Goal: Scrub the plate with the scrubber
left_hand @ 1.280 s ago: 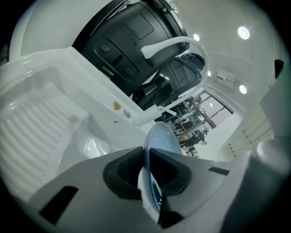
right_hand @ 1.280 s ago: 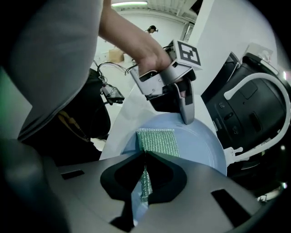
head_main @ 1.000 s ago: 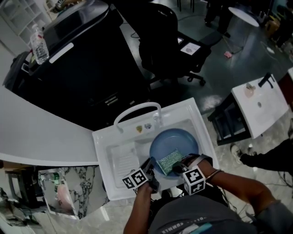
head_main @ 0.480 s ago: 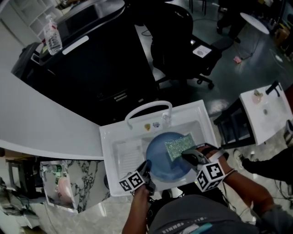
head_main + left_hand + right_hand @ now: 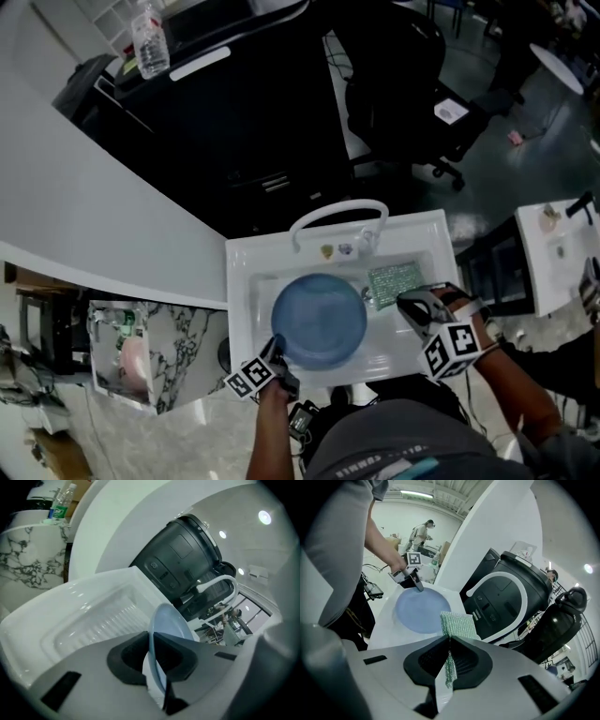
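Left gripper (image 5: 278, 351): jaws clamped on the blue plate's near rim.
Blue plate (image 5: 319, 319): over the left half of the white sink (image 5: 242, 281).
Green scrubber (image 5: 392, 279): just right of the plate, not touching it.
Right gripper (image 5: 406, 302): jaws pinching the scrubber's near edge.
Coming move: the plate lies left of the scrubber, so the right gripper likely carries it leftward onto the plate's face.

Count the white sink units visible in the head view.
2. One sink directly before the person, with the blue plate over it; a second sink at the right edge, partly cut off.
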`<state>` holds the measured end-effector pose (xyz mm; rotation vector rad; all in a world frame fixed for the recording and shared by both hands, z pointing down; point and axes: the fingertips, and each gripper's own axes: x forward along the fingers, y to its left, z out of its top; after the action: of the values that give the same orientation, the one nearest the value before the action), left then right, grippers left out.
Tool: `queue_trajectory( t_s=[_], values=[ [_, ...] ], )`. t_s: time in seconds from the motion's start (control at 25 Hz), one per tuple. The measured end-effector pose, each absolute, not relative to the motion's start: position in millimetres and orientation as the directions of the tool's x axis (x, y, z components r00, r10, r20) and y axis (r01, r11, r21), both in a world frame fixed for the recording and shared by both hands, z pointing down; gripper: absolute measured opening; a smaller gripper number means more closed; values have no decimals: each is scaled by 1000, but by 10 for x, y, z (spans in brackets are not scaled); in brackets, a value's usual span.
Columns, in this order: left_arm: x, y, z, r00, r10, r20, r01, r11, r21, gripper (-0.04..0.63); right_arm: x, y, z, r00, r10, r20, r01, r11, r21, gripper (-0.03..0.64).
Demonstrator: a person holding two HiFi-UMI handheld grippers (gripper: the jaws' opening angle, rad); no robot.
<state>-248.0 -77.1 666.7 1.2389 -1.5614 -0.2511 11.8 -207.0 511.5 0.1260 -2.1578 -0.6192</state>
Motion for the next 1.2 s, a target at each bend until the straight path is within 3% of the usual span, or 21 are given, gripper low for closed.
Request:
queue_trajectory(
  t_s=[0.36,0.68,1.2],
  values=[
    [-2890,-457,6919,-21,-774,633,-503,555,662,32,115,-2113,5230,-605,-283,744,162,871,463,40],
    [-3004,-383,7102,-90,-717,692,-535,620,573,41,152,-2140,5270,-583,-281,763,169,876,452,40],
    [-3189,-129,7285,-251,-629,736,-480,741,470,32,171,-2112,5376,-586,-254,769,182,884,430,40]
  ],
)
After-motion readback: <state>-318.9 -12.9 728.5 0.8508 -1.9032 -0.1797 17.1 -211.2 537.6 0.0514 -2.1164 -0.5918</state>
